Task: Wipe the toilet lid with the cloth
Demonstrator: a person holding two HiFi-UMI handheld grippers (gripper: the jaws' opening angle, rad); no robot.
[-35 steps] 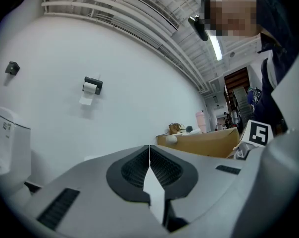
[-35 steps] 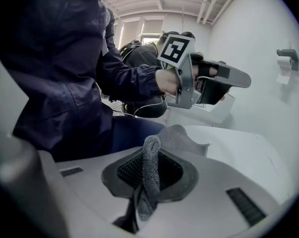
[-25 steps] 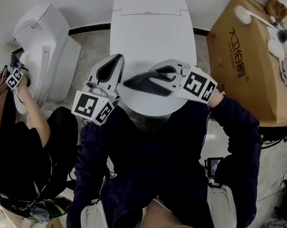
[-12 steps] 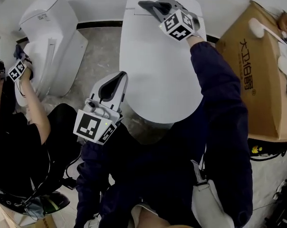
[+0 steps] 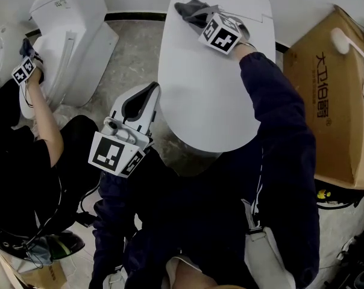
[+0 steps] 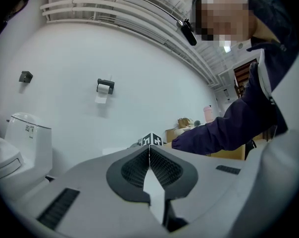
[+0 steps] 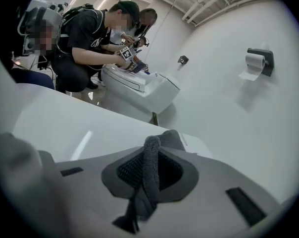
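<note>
**Inspector:** What is recorded for the larger items?

**Assessor:** A closed, glossy white oval toilet lid (image 5: 212,95) is seen at the centre of the head view, with its rear end toward the wall. A brown cardboard box with printed lettering (image 5: 329,95) is stood just beside it at the view's right. A second white toilet (image 5: 70,41) is placed at the view's left, well apart.

**Inspector:** And the tools?

**Assessor:** The right tool (image 5: 197,15) is held out on a dark-sleeved arm over the rear end of the lid, near the wall. Its jaws are pinched on a dark grey fabric cloth (image 7: 150,170), which is stood up as a fold between the ribbed pads. The left tool (image 5: 150,90) is held low, by the lid's left edge, over the grey floor. Its jaws are pressed together and nothing is gripped between them.

**Inspector:** Where is the cloth noted?

**Assessor:** The cloth's free end is laid on the rear of the lid, ahead of the right tool's jaws.
</note>
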